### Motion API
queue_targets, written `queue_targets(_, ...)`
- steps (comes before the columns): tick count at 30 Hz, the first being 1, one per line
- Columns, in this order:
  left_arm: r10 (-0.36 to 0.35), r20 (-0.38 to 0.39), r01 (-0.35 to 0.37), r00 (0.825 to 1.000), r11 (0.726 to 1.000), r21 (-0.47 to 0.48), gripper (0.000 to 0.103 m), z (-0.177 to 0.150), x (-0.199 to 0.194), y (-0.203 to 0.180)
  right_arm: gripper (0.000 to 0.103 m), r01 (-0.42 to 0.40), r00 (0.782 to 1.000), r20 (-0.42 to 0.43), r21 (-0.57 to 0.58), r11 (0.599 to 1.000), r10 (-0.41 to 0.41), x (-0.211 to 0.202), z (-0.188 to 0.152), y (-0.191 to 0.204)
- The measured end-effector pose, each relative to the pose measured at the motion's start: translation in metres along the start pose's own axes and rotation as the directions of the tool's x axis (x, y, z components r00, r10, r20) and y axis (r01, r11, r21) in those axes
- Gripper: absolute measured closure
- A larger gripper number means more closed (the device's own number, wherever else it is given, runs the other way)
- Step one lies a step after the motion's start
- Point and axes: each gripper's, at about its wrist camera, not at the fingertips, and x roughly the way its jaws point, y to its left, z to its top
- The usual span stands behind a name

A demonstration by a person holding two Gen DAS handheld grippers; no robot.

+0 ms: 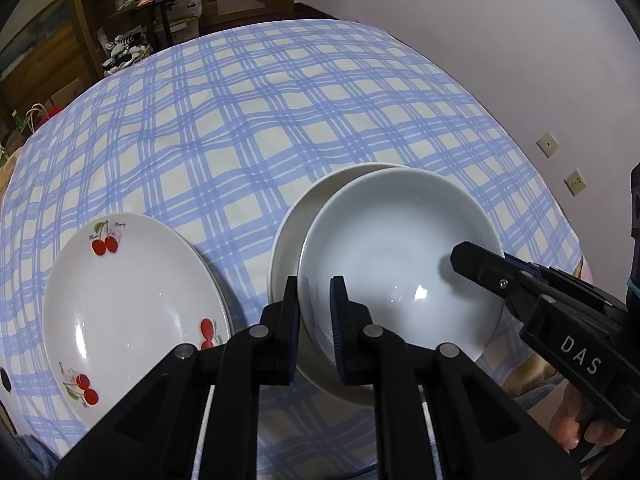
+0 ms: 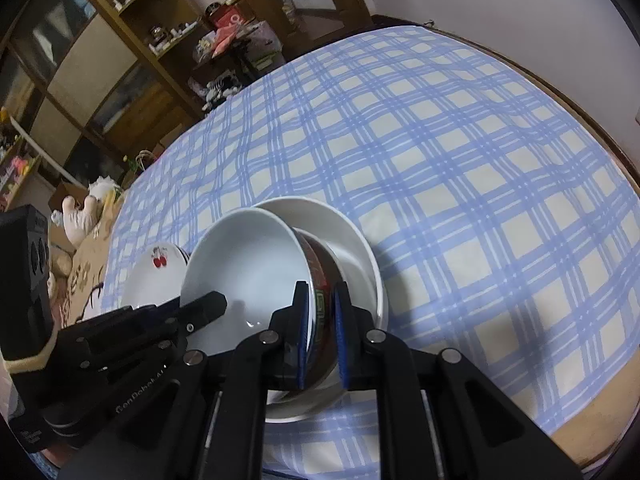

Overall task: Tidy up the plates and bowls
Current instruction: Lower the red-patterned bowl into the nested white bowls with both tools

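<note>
A white bowl with a dark patterned outside (image 1: 400, 252) (image 2: 248, 264) sits tilted inside a larger white bowl (image 1: 288, 232) (image 2: 356, 248) on the checked tablecloth. My left gripper (image 1: 314, 304) is shut on the near-left rim of the inner bowl; it shows at the left in the right wrist view (image 2: 208, 304). My right gripper (image 2: 322, 312) is shut on the bowl's right rim; it enters the left wrist view (image 1: 476, 258) from the right. A cherry-printed plate (image 1: 132, 304) (image 2: 156, 276) lies left of the bowls, on top of another plate.
The blue-checked tablecloth (image 1: 248, 120) (image 2: 460, 168) covers the table. A white wall (image 1: 500, 40) stands along the right side. Wooden shelves with clutter (image 2: 100, 60) stand beyond the far left edge. The near table edge lies just below the bowls.
</note>
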Motion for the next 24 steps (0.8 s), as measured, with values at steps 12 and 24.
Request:
queue_targets(12,-0.021,0.011,0.021,1.000,1.000,0.000,0.084,-0.002,-0.009,0.006,0.088,0.021,1.000,0.018,-0.006,1.000,-0.021,-0.006,-0.002,0.000)
queue_targets(24,-0.010,0.044,0.010,0.999,1.000,-0.009,0.083,-0.005,-0.029,0.011,0.085,0.008,0.998,0.064,0.032,0.999,-0.010,-0.021,-0.005,-0.009)
